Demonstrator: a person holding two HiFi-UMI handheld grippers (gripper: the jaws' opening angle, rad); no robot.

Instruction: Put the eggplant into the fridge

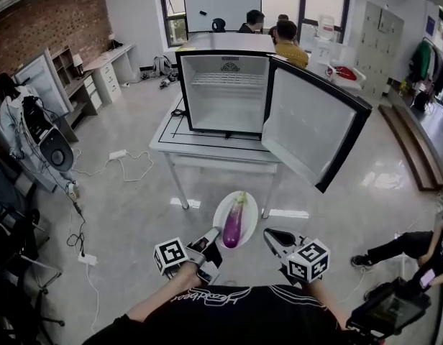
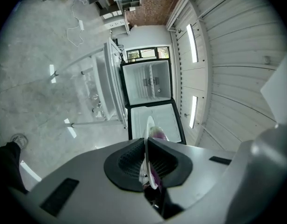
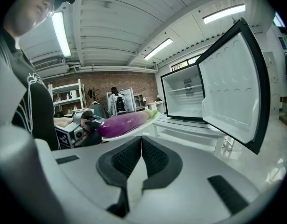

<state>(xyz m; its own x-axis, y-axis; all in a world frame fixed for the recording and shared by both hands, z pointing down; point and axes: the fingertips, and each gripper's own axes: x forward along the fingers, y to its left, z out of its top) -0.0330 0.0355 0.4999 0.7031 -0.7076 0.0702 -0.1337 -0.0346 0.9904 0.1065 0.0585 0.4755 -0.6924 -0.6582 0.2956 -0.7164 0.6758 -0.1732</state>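
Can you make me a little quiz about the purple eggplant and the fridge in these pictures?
1. True or false: the door of the fridge is shut.
2. What does the eggplant lie on? A) the floor B) a white plate C) a fridge shelf
3. Fill in the gap: the left gripper is clamped on the rim of the ____, while the right gripper is shut on nothing.

Key
1. False: the door stands wide open.
2. B.
3. plate.
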